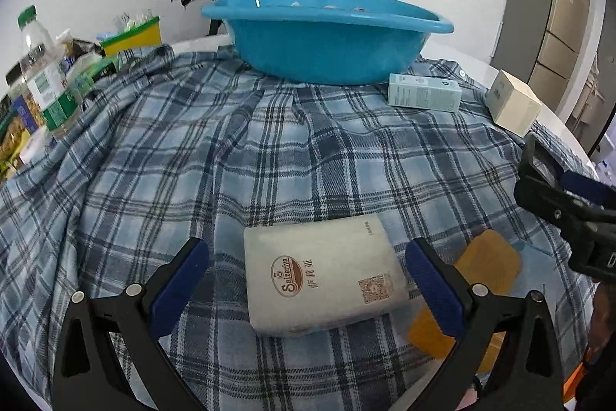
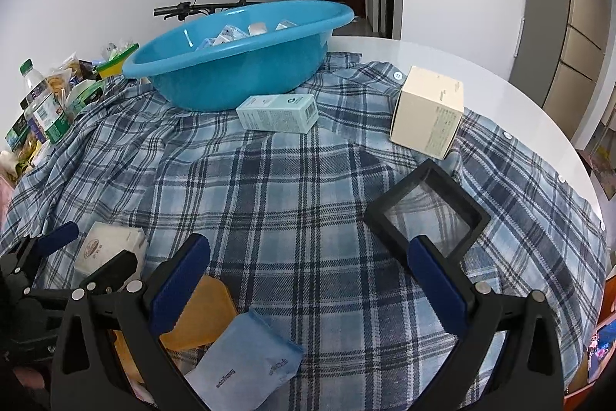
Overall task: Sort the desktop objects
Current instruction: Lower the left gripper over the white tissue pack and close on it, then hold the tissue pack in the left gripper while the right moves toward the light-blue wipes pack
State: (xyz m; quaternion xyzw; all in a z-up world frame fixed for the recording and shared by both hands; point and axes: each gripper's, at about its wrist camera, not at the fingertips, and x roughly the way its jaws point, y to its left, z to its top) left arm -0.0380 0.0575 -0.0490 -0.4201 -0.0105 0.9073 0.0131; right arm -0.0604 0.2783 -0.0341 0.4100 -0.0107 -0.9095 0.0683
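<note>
1. A blue plastic basin (image 2: 238,64) stands at the far side of a round white table (image 2: 481,79), resting on a blue plaid cloth (image 2: 288,187). Seen from the right wrist, it holds several small pale boxes and packets (image 2: 231,35); their labels are too small to read.
2. A mint-green carton (image 2: 278,113) lies on its side just in front of the basin, and a cream cube-shaped box (image 2: 427,111) sits to its right, both on the cloth and outside the basin.
3. The left gripper (image 1: 308,287) is spread wide, its blue pads on either side of a white napkin pack (image 1: 323,280) printed "Saizeriya", without touching it.
4. The right gripper (image 2: 308,280) is likewise spread open and empty over bare cloth. A black square frame (image 2: 427,210) lies just beyond its right finger; a tan padded envelope (image 2: 208,314) and a pale blue wipes packet (image 2: 242,368) lie near its left finger.
5. Bottles and snack packets (image 2: 42,103) crowd the table's left edge.
</note>
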